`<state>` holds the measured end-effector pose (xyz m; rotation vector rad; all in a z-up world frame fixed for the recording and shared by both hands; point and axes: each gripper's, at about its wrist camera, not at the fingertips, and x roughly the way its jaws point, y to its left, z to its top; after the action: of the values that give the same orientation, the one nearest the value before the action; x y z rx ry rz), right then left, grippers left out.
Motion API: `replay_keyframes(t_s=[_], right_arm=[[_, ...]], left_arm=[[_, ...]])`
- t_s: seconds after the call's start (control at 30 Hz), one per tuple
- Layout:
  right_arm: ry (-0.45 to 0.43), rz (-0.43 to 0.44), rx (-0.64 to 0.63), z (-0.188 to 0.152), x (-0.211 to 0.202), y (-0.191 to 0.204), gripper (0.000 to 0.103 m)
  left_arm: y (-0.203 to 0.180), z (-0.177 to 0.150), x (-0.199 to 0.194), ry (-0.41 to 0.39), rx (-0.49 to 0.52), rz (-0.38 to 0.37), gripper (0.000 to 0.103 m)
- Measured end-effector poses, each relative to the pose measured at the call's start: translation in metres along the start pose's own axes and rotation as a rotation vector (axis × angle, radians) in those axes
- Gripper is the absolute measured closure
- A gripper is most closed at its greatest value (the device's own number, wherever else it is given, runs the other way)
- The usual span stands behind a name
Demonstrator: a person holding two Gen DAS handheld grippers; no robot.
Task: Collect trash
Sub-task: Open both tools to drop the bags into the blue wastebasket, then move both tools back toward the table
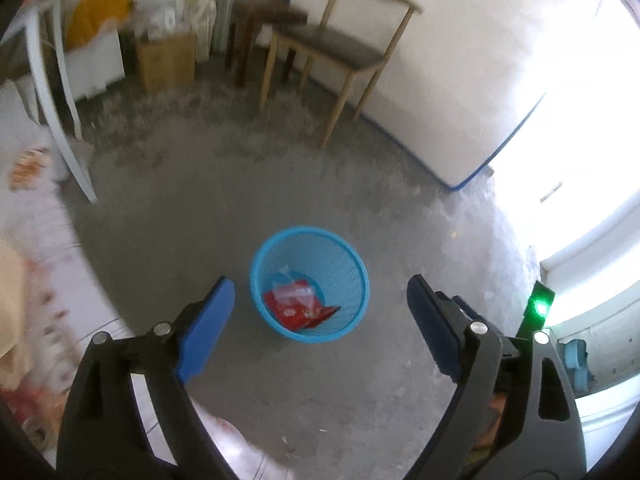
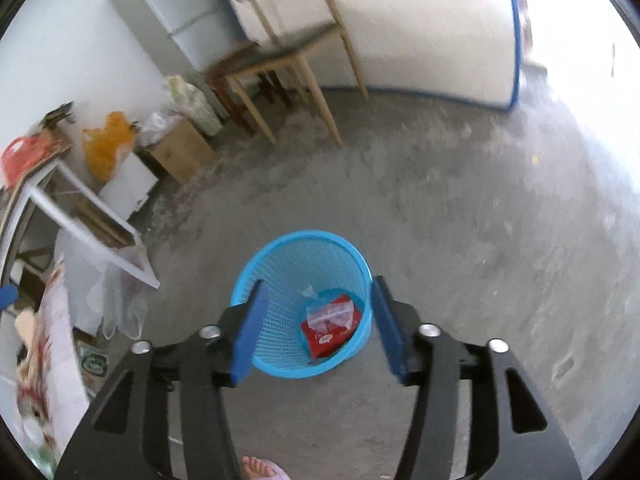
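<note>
Left gripper (image 1: 320, 320) is held high above the concrete floor (image 1: 280, 184), tilted downward; its blue pads (image 1: 208, 332) stand wide apart with nothing between them. Right gripper (image 2: 316, 324) is held likewise, pointing down, pads (image 2: 248, 328) apart and empty.

A blue mesh bin (image 1: 356, 272) stands upright on the floor, ahead of and below the left gripper, seen in the gap between its fingers, nearer the left pad. From the right wrist view the same bin (image 2: 296, 264) sits directly between and beneath the right gripper's fingers.

Bin contents: a red packet (image 1: 294, 314) lies flat at the bottom, with a crumpled clear plastic wrapper (image 1: 292, 292) on top of it. Right view shows the same pair, red packet (image 2: 320, 338) under clear wrapper (image 2: 330, 314), toward the right-hand side of the bin bottom.

Further ahead of both grippers: a wooden chair (image 1: 340, 48) by the wall. Ahead and to the left: a cardboard box (image 1: 164, 60) and a yellow bag (image 1: 96, 12).
</note>
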<state>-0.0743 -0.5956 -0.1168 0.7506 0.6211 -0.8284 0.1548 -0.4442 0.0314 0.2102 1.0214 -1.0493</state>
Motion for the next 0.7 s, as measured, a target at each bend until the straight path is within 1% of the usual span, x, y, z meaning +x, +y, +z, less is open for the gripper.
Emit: replay_keyframes(t_s=[0.07, 0.1, 0.17, 0.23, 0.33, 0.43, 0.57, 0.63, 0.7], right_arm=[[-0.04, -0.009, -0.046, -0.004, -0.027, 0.011, 0.028], [-0.053, -0.014, -0.074, -0.006, -0.04, 0.017, 0.025], [-0.072, -0.031, -0.125, -0.01, -0.06, 0.028, 0.014], [-0.096, -0.045, -0.182, -0.015, -0.08, 0.041, 0.008], [-0.127, -0.061, -0.281, -0.024, -0.105, 0.066, 0.006], [-0.148, -0.071, -0.379, -0.037, -0.123, 0.093, 0.006], [-0.141, -0.082, -0.513, -0.057, -0.136, 0.141, 0.006], [-0.138, -0.069, -0.575, -0.067, -0.144, 0.167, 0.006], [-0.147, -0.027, -0.648, -0.081, -0.156, 0.198, 0.006]], left_arm=[[0.006, -0.014, -0.029, -0.038, 0.003, 0.01, 0.014], [0.008, -0.023, -0.046, -0.056, -0.003, 0.017, 0.013], [0.014, -0.043, -0.078, -0.08, -0.023, 0.012, 0.011], [0.018, -0.061, -0.098, -0.095, -0.043, 0.003, 0.01], [0.031, -0.091, -0.131, -0.154, -0.067, 0.021, 0.008], [0.044, -0.121, -0.155, -0.211, -0.103, 0.06, 0.008], [0.062, -0.151, -0.178, -0.257, -0.176, 0.074, 0.008], [0.074, -0.165, -0.188, -0.281, -0.21, 0.078, 0.008], [0.085, -0.18, -0.2, -0.294, -0.242, 0.088, 0.008]])
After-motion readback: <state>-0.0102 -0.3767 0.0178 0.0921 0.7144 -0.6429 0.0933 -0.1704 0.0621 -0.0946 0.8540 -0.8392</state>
